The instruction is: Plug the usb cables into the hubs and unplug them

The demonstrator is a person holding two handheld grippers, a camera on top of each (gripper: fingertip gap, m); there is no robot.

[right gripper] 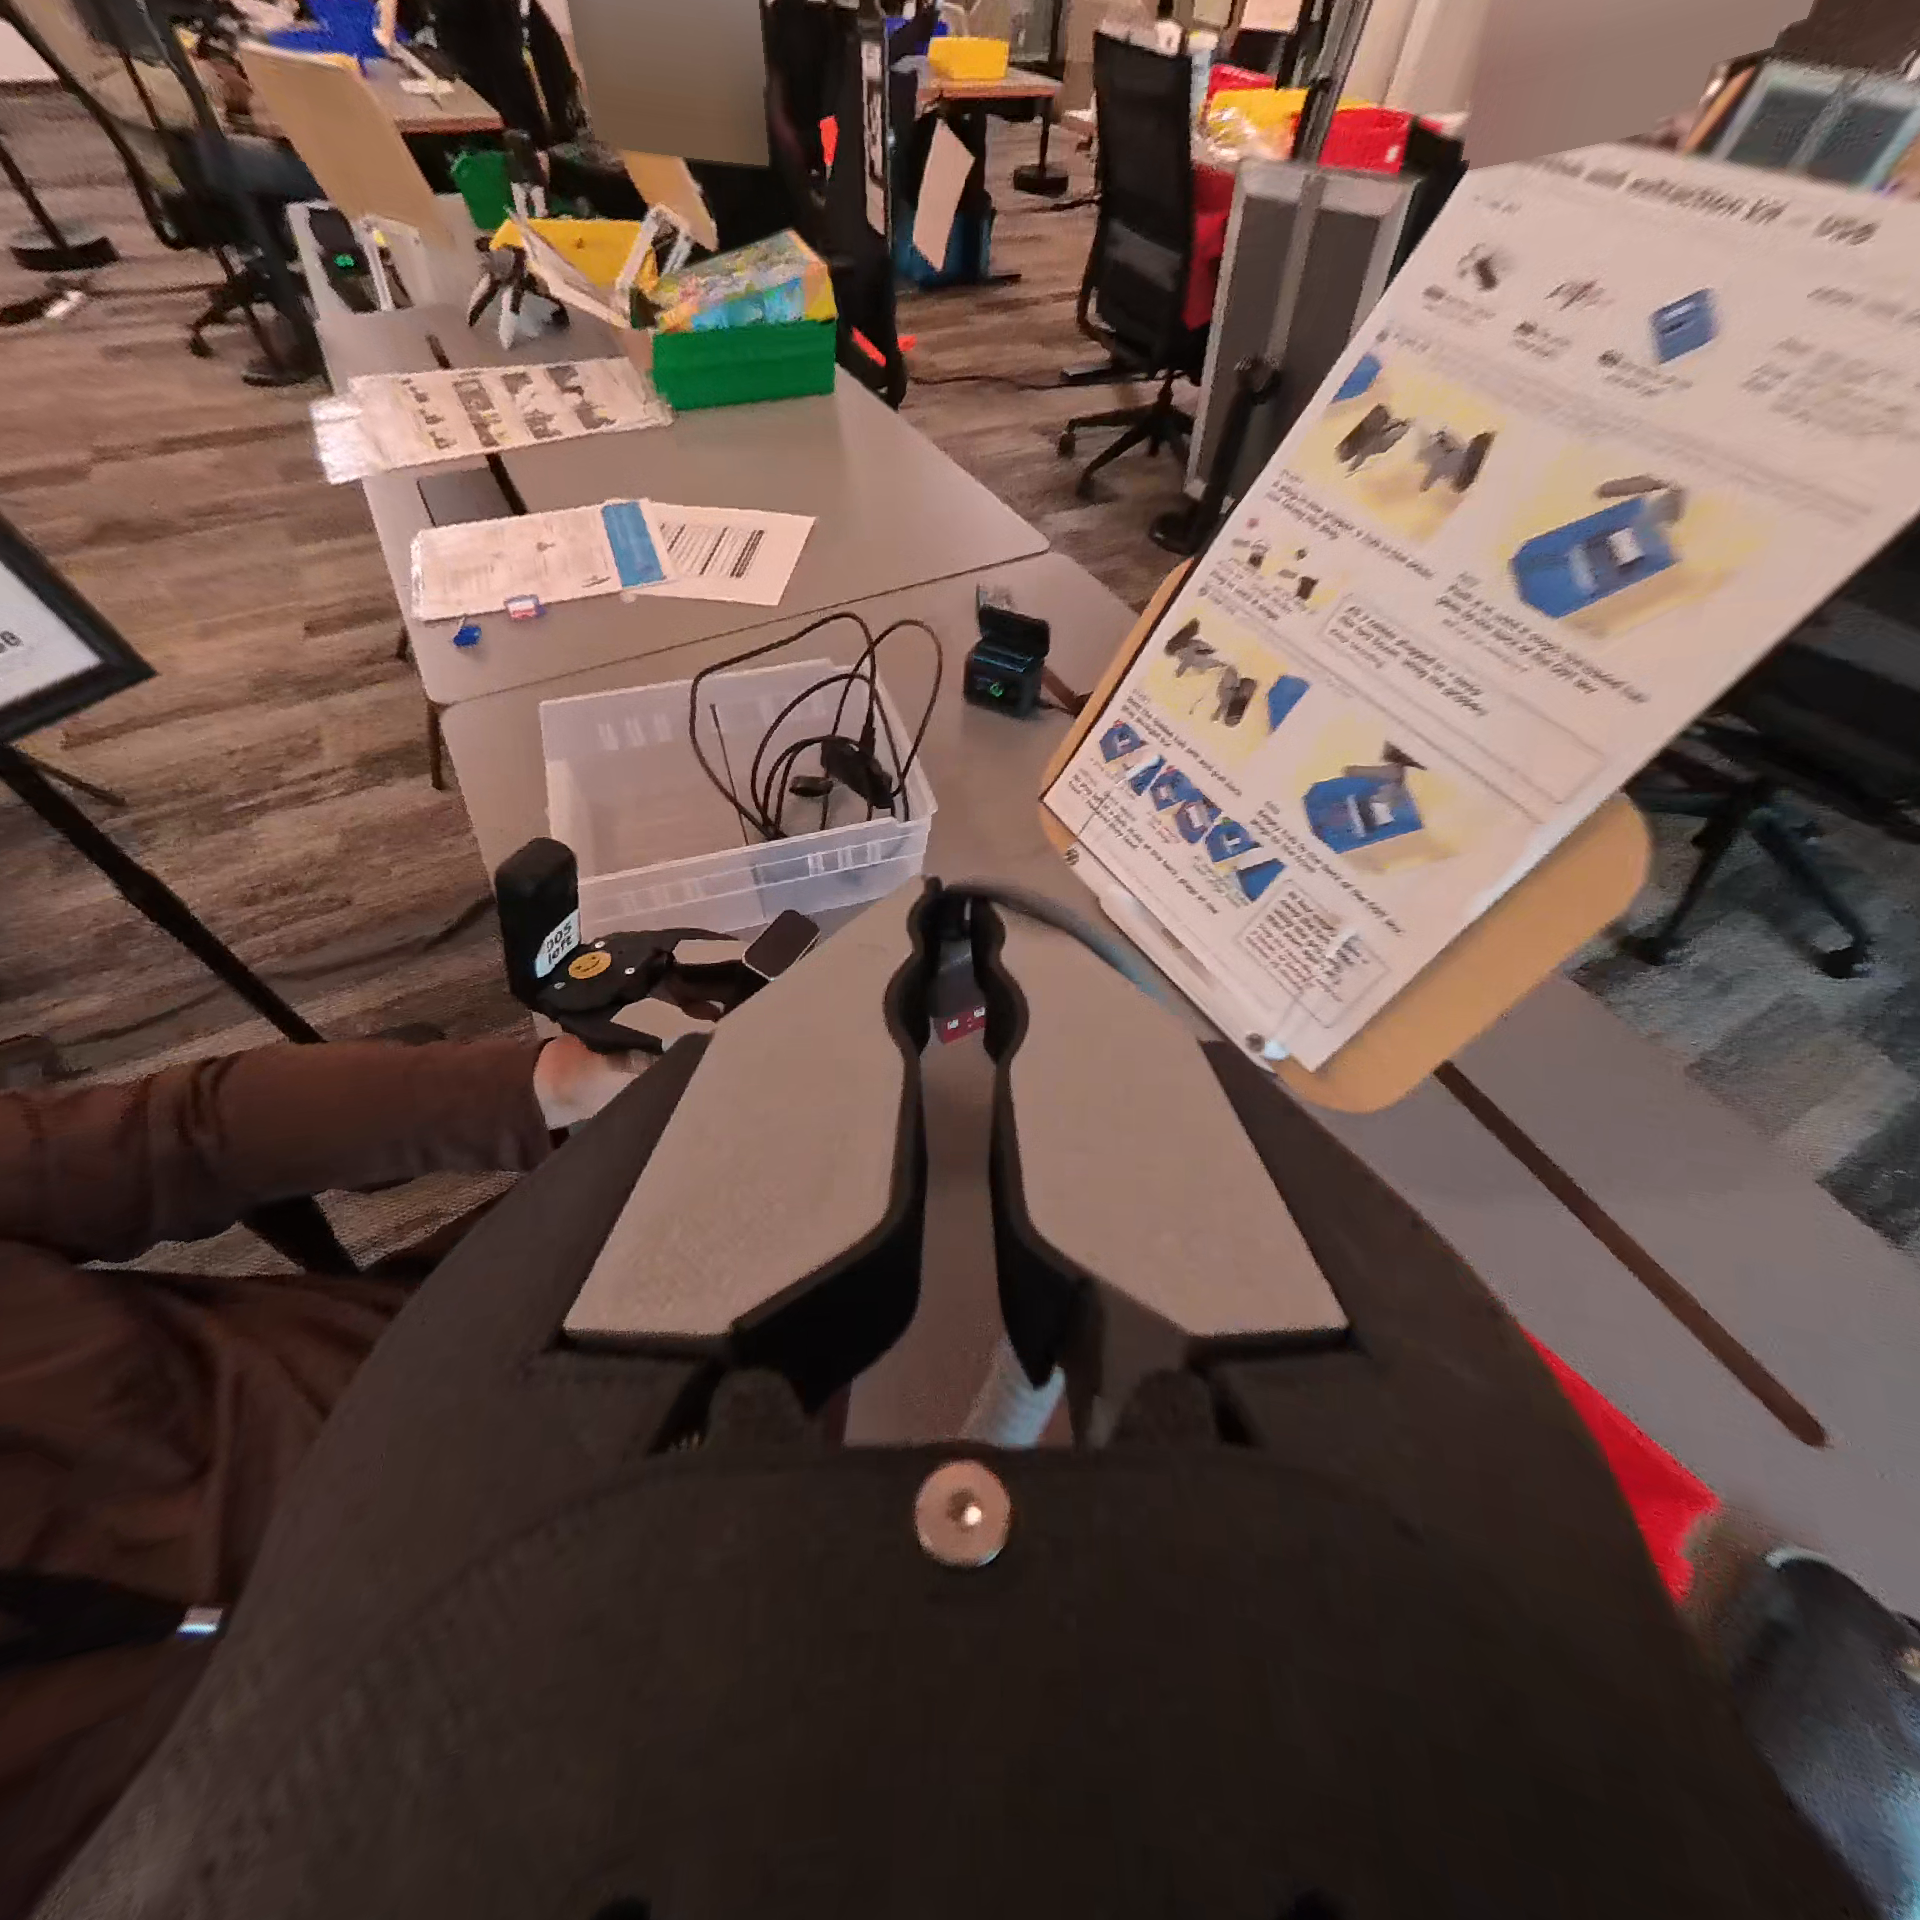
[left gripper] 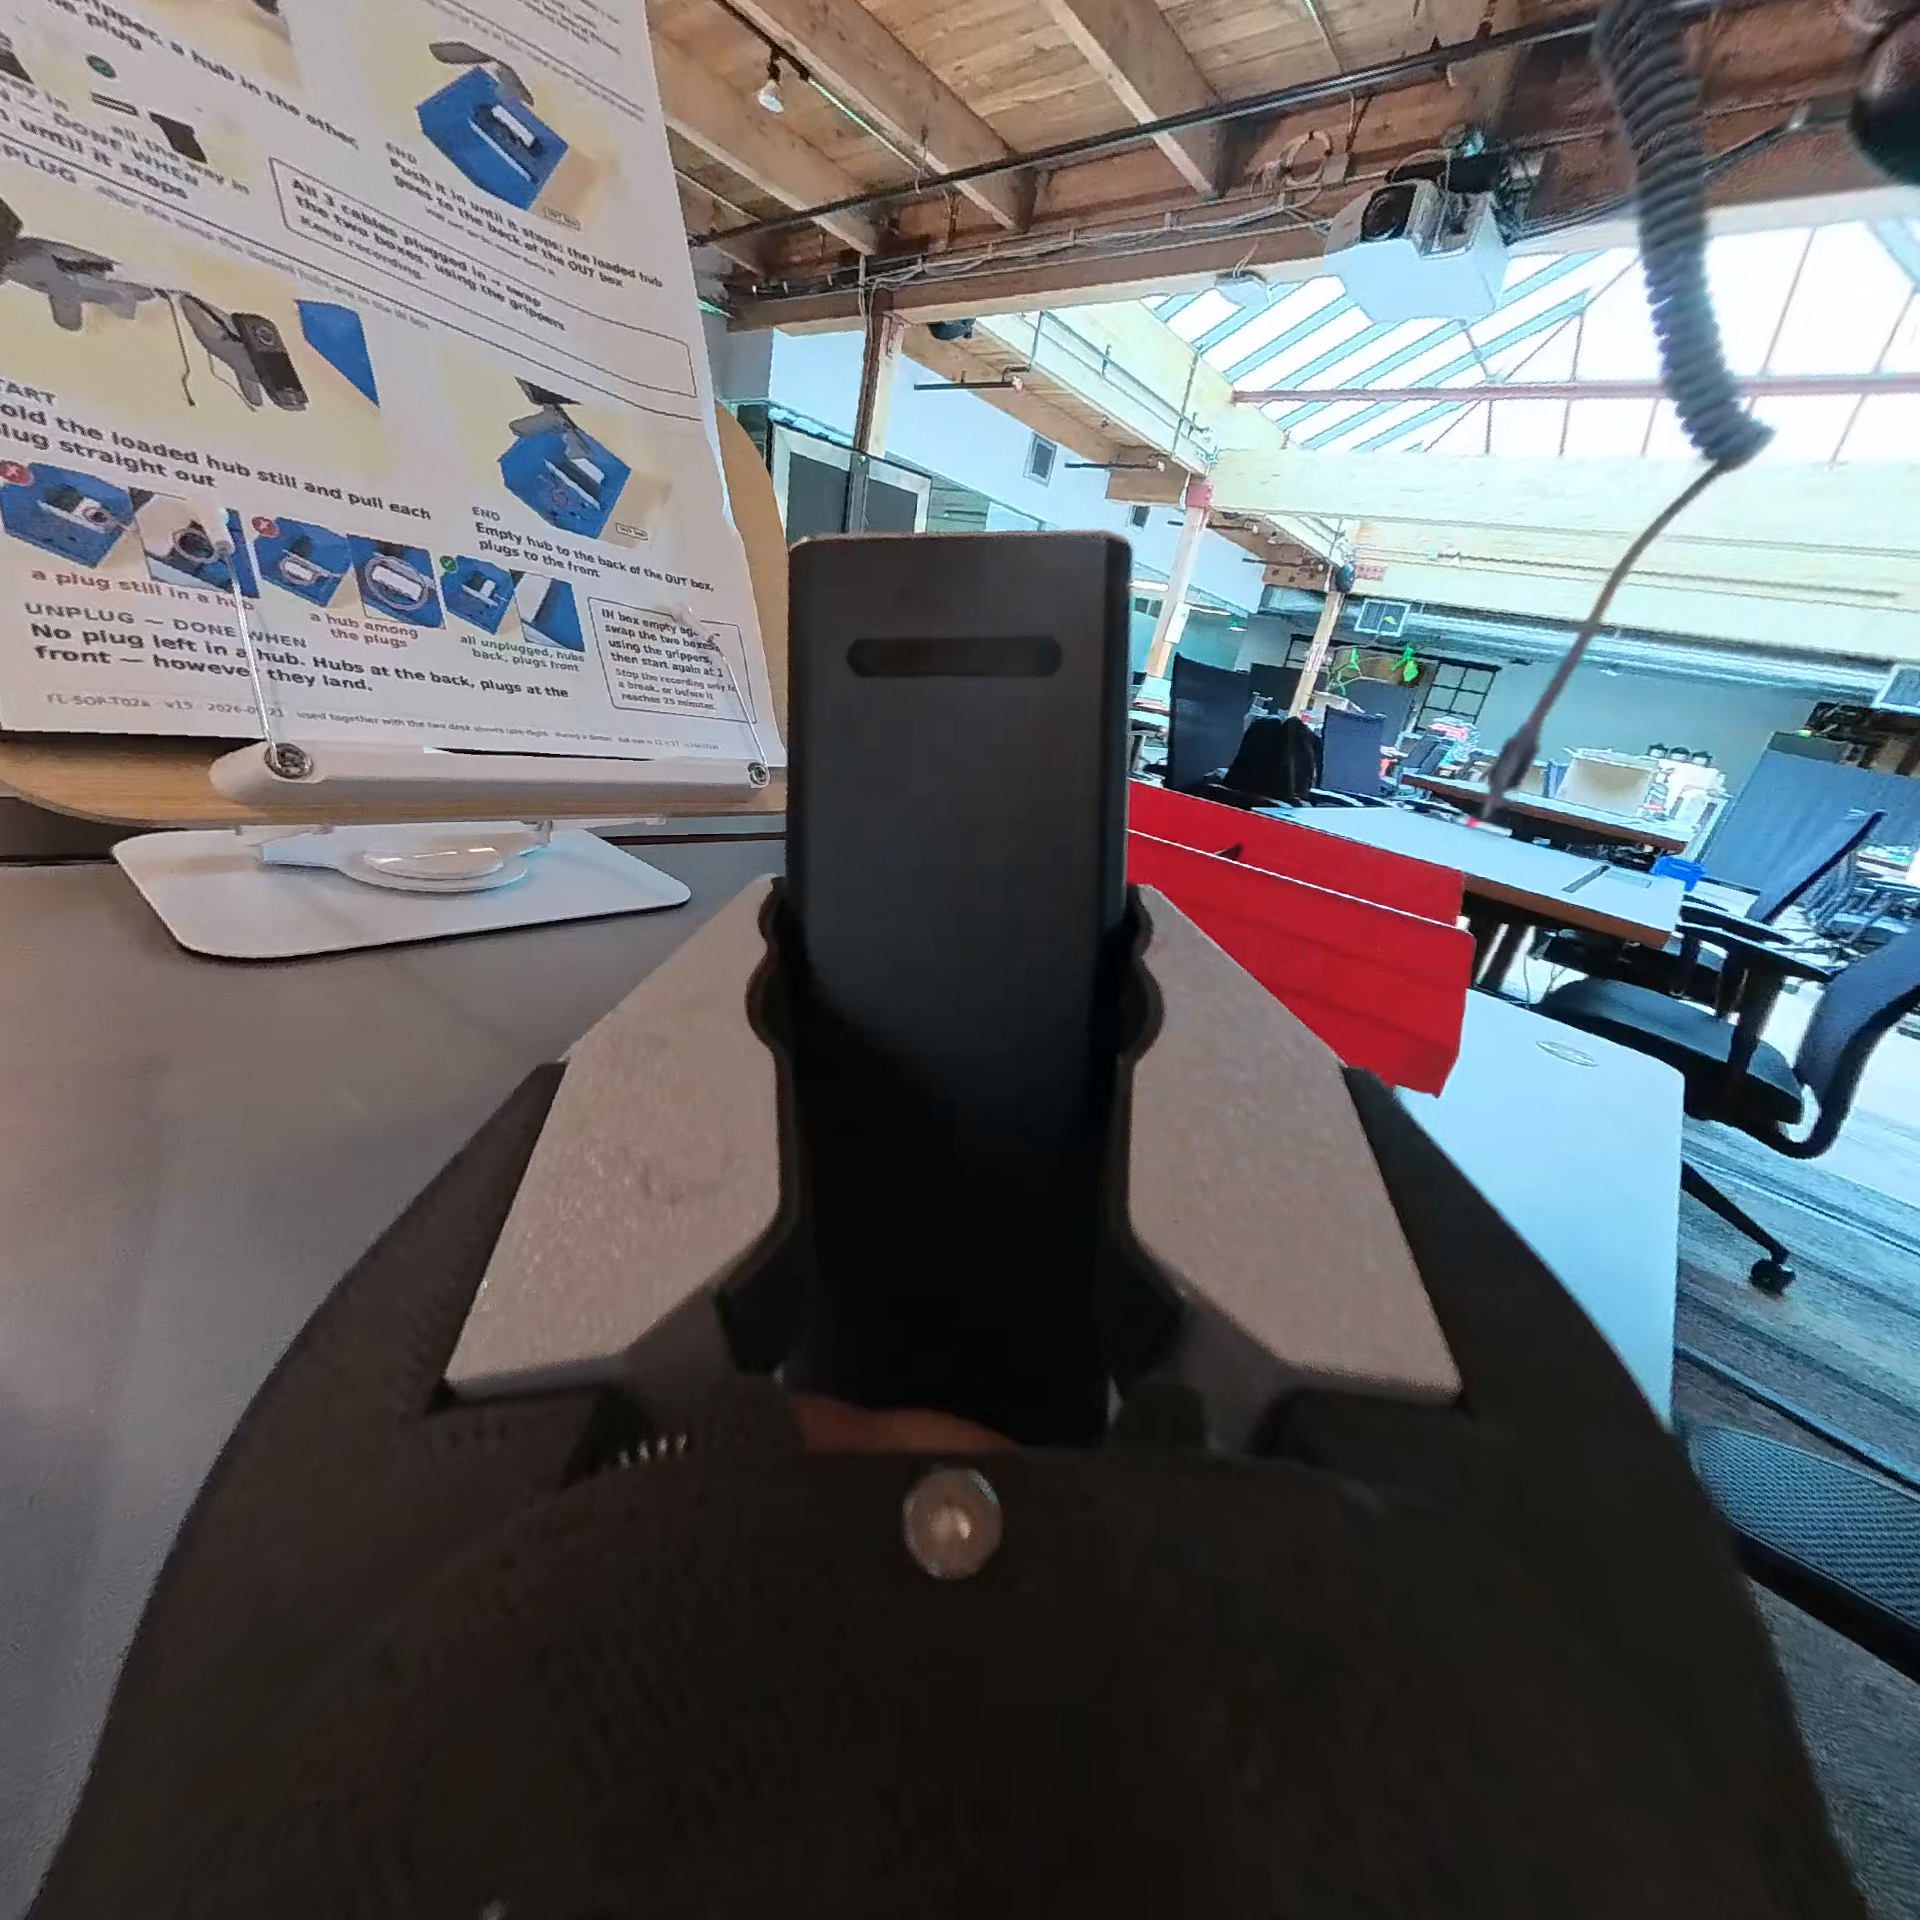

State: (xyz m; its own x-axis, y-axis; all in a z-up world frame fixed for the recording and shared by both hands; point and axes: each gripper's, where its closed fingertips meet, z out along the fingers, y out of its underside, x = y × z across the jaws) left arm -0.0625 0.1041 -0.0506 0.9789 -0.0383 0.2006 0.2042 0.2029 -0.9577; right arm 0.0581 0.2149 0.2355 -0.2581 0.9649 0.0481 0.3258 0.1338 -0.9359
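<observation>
Left gripper (left gripper: 951,935) clamped hub (left gripper: 956,748), slot at twelve; right gripper (right gripper: 958,987) pinched plug (right gripper: 958,1013). Needed squaring, then straight pushing.

Dark slim hub (left gripper: 956,935) upright between fingers, USB plug (right gripper: 958,1003) pinched, black cables (right gripper: 821,727) in clear bin

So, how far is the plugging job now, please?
Done: both parts are picked up. The left gripper is shut on the dark hub, whose one visible port looks empty. In hand: the right gripper pinches a USB plug, apart from the hub. Left: pushing this plug in, then the black cables in the clear bin, and later the unplugging.
</observation>
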